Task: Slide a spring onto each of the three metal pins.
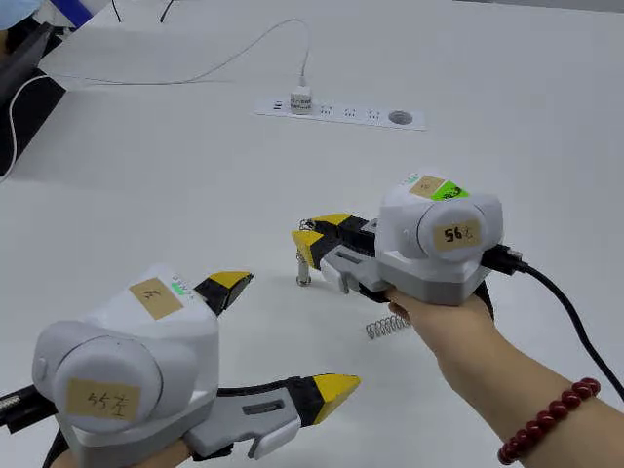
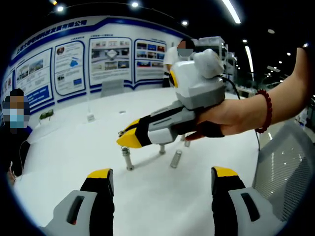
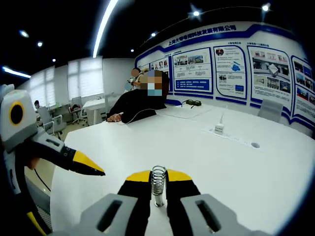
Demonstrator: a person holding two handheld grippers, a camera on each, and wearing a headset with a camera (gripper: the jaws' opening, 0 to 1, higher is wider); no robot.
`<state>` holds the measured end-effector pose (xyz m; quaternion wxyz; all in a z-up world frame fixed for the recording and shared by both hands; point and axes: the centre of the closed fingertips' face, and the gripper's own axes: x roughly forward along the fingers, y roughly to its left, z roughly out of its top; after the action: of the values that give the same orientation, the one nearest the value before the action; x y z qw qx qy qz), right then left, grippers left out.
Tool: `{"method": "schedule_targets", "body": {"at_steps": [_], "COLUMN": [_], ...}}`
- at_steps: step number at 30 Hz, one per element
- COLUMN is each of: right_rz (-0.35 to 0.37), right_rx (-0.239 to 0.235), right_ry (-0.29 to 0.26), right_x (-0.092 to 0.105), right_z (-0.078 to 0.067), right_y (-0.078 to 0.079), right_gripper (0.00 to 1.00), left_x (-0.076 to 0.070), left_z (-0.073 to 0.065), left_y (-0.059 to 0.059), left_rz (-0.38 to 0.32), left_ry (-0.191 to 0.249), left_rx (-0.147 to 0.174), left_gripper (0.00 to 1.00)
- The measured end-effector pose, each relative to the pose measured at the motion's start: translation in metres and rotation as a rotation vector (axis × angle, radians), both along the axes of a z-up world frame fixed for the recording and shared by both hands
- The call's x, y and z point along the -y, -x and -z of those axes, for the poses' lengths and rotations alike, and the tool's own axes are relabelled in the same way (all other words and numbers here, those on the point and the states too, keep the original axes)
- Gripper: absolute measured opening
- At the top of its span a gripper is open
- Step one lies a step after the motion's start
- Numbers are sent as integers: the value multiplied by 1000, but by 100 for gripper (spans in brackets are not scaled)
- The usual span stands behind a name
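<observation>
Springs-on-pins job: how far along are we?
Done: no pin clearly carries a spring yet. In hand: right tongs shut on a spring, held over a pin. Left: a second spring lies loose on the table; another pin looks bare, though small. Left tongs open, idle.

Loose spring [image 1: 388,327] on table [image 1: 175,185] R of pin [image 1: 303,276], pwr strip [image 1: 341,112] behind.

Wide white table [image 1: 146,195] with a power strip [image 1: 341,112]; blue-trimmed poster wall [image 3: 221,64] behind; windows [image 3: 83,76] and office chairs [image 3: 76,116] far off; strip lights [image 3: 106,19] on dark ceiling [image 3: 49,19].
</observation>
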<state>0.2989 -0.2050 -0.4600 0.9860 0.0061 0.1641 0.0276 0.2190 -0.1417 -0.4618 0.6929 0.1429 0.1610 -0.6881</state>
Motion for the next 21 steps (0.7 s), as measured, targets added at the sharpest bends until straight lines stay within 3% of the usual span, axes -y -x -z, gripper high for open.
{"method": "schedule_targets", "body": {"at_steps": [4, 21], "right_rz": [-4, -1], "right_rx": [-22, -94], "right_ry": [21, 7], "right_x": [0, 0], "right_z": [6, 31], "right_y": [0, 0], "right_gripper": [12, 12], "left_x": [0, -2], "left_z": [0, 2], "left_y": [0, -1], "left_rz": [1, -1], "left_ry": [0, -11], "left_rx": [2, 0], "left_gripper": [83, 82]}}
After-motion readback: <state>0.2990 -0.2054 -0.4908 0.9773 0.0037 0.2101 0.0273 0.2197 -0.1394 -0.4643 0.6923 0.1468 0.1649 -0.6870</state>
